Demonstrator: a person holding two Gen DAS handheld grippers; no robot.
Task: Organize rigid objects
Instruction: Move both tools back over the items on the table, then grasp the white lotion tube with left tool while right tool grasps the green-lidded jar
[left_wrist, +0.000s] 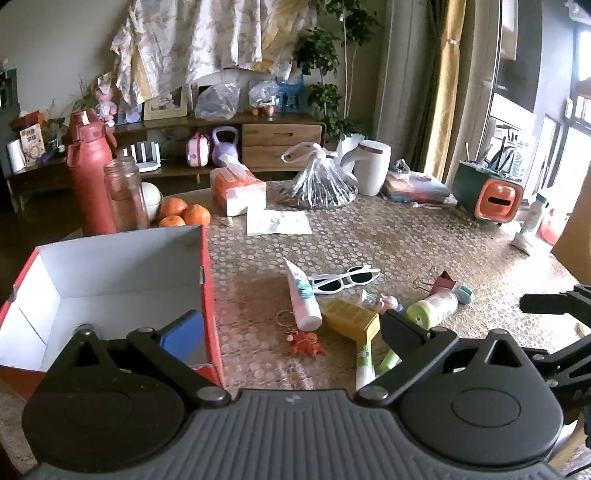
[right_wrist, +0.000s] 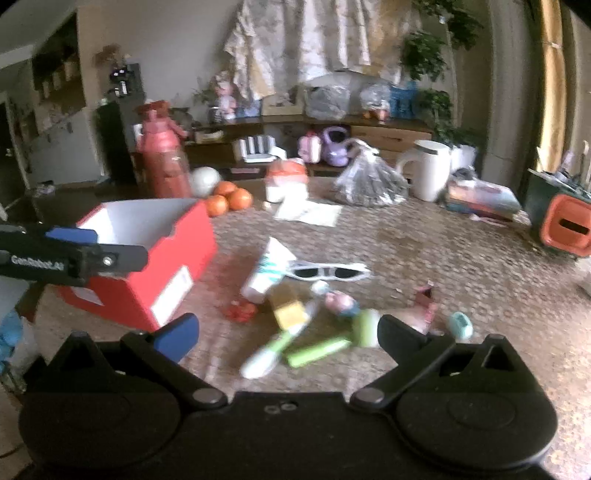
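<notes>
On the left of the table (left_wrist: 388, 236) stands a red cardboard box (left_wrist: 212, 295), lid off, white inside; no contents show in the visible part of its interior. Left gripper (left_wrist: 291, 328) hangs with jaws spread wide, nothing between them; its blue-padded finger (left_wrist: 184, 334) sits over the box's near corner, the other over the clutter. Right gripper (right_wrist: 288, 332) likewise released and empty-jawed, poised above the same pile; that view is blurred.

Clutter lies loose on the tabletop right of the box: white tube with teal print (left_wrist: 301, 295), touching white-framed sunglasses (left_wrist: 343, 278); yellow carton (left_wrist: 351, 319) against the tube's cap end; red keychain charm (left_wrist: 306, 343) with a ring; green-capped bottle (left_wrist: 434, 308) on its side; pink binder clip (left_wrist: 443, 280); small teal item (left_wrist: 465, 293); a small figurine, partly hidden.

Farther back: oranges (left_wrist: 184, 214) beside a red flask (left_wrist: 88, 173) and a clear jar (left_wrist: 123, 192); tissue pack (left_wrist: 238, 190); sheet of paper (left_wrist: 279, 221); knotted plastic bag (left_wrist: 321, 184), dark contents unclear; white mug-shaped jug (left_wrist: 371, 166); stacked books (left_wrist: 415, 188); green-and-orange holder (left_wrist: 487, 192) with tools standing in it.

Surface: honeycomb-patterned cover. Room: low wooden sideboard (left_wrist: 280, 142), purple kettlebell (left_wrist: 224, 146), patterned cloth hanging on the wall, potted plant, yellow curtain.
</notes>
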